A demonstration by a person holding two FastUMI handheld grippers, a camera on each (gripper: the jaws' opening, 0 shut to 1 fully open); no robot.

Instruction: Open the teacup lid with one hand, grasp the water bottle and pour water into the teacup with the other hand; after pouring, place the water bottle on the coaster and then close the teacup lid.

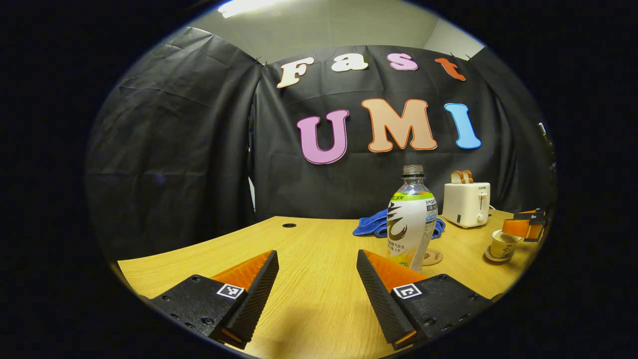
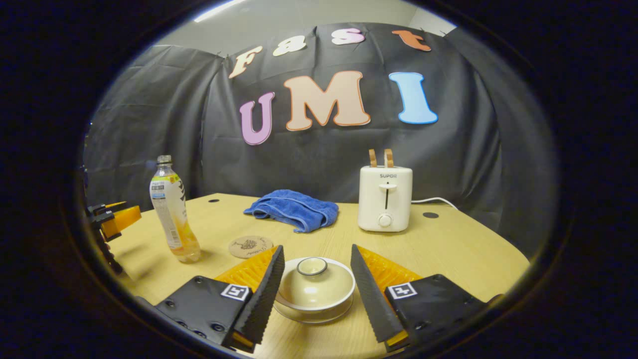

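On table (image 2: 448,249): one bottle (image 2: 171,214), one teacup (image 2: 315,288).

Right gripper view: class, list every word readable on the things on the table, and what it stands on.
"SUPOR": front of the toaster.
Water bottle: label print too small to read.
Coaster: its marking too blurred to read.
Teacup: no writing to be seen.

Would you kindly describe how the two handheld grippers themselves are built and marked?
Both the left gripper and right gripper have two wedge-shaped fingers with ribbed inner faces, mounted on black blocks with screw holes. Each block carries a small square black-and-white marker.
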